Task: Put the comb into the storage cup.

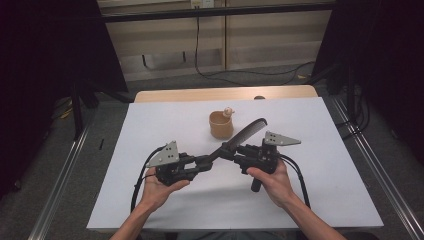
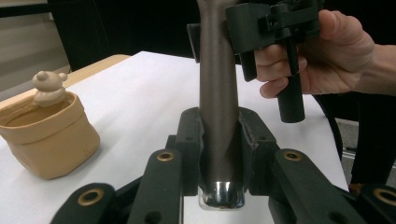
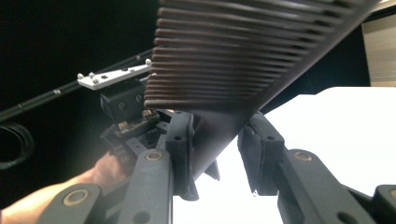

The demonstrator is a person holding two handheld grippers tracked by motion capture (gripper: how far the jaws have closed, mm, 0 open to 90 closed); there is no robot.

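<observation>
Left tongs (image 2: 219, 149) clamp comb (image 1: 243, 135) handle; no legible writing.

My right gripper (image 3: 215, 154) is covering the comb's (image 3: 261, 51) handle, and its teeth are running off frame at 12 and 3 o'clock.

Black grippers (image 1: 212, 159); grey plates (image 1: 165, 155).

One comb (image 1: 245, 134), one cup (image 1: 221, 125) — two hand-held grippers.
</observation>
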